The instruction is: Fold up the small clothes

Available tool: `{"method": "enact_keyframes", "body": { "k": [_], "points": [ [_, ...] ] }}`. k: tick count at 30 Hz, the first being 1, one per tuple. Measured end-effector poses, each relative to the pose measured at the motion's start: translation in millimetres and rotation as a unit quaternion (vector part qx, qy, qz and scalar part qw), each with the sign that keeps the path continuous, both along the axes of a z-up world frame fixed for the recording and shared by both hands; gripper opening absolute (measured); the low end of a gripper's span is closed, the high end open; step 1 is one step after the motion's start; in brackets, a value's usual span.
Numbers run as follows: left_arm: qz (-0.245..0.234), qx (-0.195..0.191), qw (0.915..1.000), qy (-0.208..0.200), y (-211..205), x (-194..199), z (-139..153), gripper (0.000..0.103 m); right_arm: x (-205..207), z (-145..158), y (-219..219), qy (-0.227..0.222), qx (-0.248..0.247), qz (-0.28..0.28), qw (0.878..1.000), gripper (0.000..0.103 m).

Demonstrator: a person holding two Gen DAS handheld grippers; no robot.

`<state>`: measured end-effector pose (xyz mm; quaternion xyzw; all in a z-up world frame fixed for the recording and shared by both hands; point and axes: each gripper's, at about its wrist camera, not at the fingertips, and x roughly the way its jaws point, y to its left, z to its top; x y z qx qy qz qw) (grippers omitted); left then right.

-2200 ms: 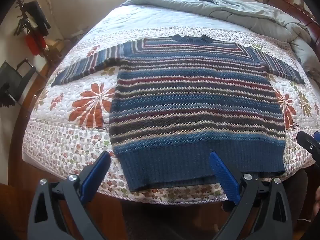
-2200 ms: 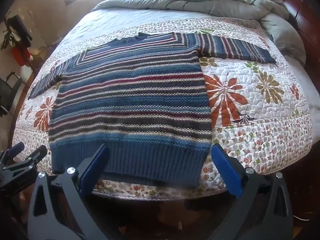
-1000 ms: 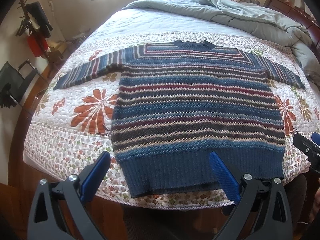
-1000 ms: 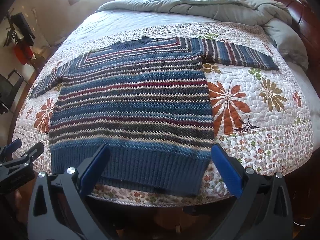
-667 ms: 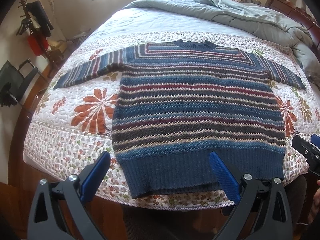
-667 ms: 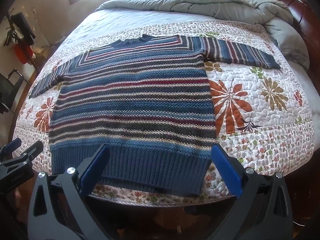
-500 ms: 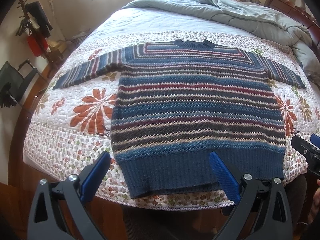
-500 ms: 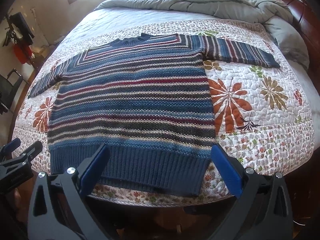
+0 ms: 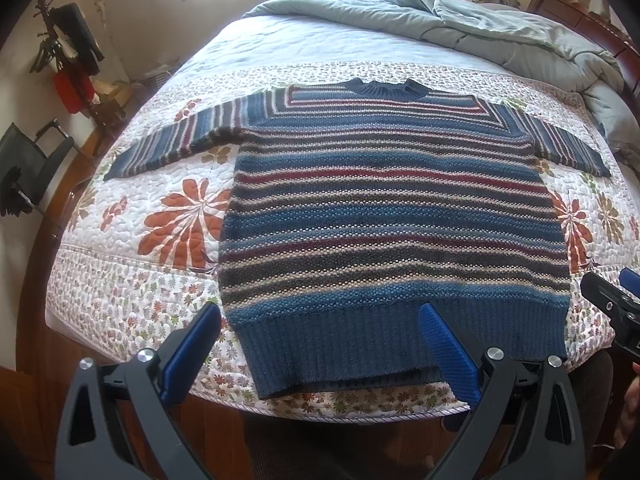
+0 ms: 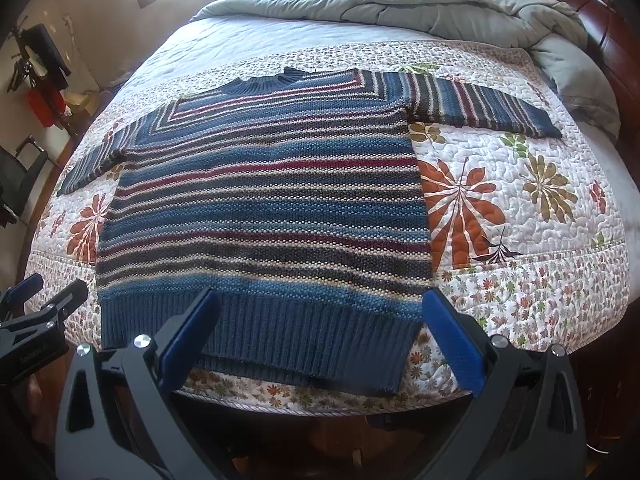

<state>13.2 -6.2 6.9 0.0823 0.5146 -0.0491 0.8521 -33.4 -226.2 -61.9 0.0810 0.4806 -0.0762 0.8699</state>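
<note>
Spread over the flowered quilt [image 9: 120, 300], from my left gripper [image 9: 320, 336], the sweater [image 9: 392, 216] lies flat, sleeves out, no fold made; jaws apart, empty. From my right gripper [image 10: 320, 320], jaws likewise apart above the hem [image 10: 280, 340]; every fold remains.

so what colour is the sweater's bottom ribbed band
Solid dark blue ribbed hem on the striped knit sweater; clearest in left wrist view.
</note>
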Motion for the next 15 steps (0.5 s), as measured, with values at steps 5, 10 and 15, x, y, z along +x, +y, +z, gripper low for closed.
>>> {"method": "enact_keyframes", "body": {
  "k": [5,10,15],
  "points": [
    [0.001,0.000,1.0000,0.000,0.1,0.0,0.0,0.099,-0.2,-0.1,0.6,-0.001,0.000,0.001,1.000,0.100],
    [0.001,0.000,1.0000,0.000,0.4,0.3,-0.2,0.099,-0.6,-0.8,-0.3,-0.001,-0.001,0.001,1.000,0.100],
    [-0.001,0.001,1.0000,0.000,0.1,1.0,-1.0,0.099,-1.1,-1.1,-0.6,-0.002,-0.001,0.002,1.000,0.100]
  ]
}}
